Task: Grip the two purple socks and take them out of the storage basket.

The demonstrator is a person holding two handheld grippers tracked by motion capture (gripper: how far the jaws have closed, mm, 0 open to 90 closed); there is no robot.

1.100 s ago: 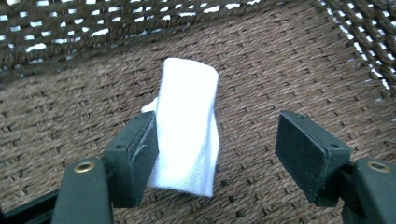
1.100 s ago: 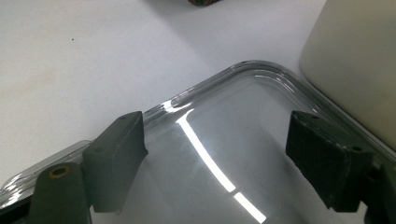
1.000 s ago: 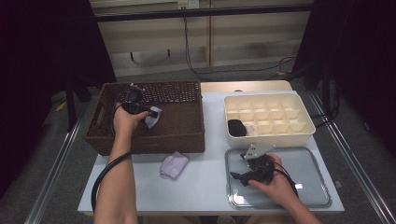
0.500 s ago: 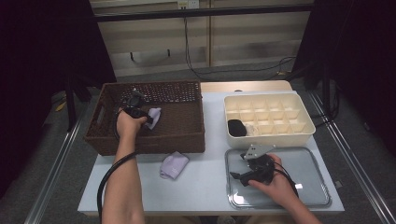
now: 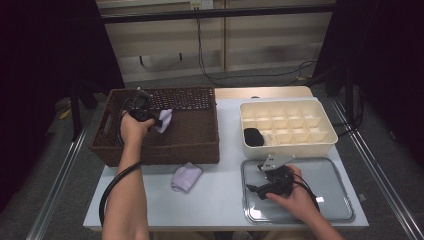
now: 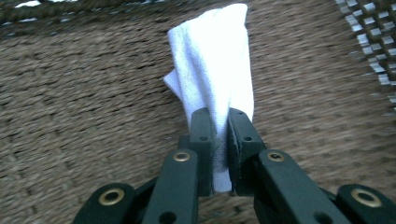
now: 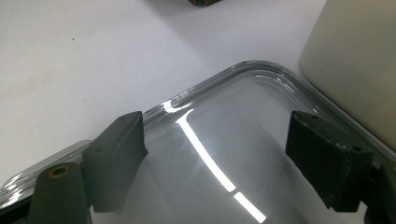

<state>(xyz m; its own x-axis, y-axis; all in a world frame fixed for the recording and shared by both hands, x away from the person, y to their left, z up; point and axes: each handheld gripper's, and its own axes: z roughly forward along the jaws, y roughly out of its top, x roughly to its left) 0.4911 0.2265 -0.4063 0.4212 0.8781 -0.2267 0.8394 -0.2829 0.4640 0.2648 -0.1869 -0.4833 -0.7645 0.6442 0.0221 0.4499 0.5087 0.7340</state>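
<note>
My left gripper (image 5: 156, 121) (image 6: 220, 135) has just been closing and is now shut on a white cloth (image 6: 215, 70) (image 5: 164, 120), which hangs over the floor of the brown wicker basket (image 5: 200, 145). The cloth is pinched between both pads and stands up beyond them. A second pale cloth (image 5: 186, 177) lies on the table in front of the basket. My right gripper (image 5: 256, 186) (image 7: 215, 154) rests on the clear tray (image 5: 330, 200) (image 7: 224, 140), jaws wide open with nothing between them.
A cream compartment box (image 5: 285, 126) stands at the right behind the tray, with a black item (image 5: 253, 136) in its near left cell. The white table (image 5: 225, 200) has bare room between basket and tray. Cables trail from both grippers.
The left gripper's jaws closed on the white cloth inside the basket and lifted it slightly. The right hand stayed where it was on the tray.
</note>
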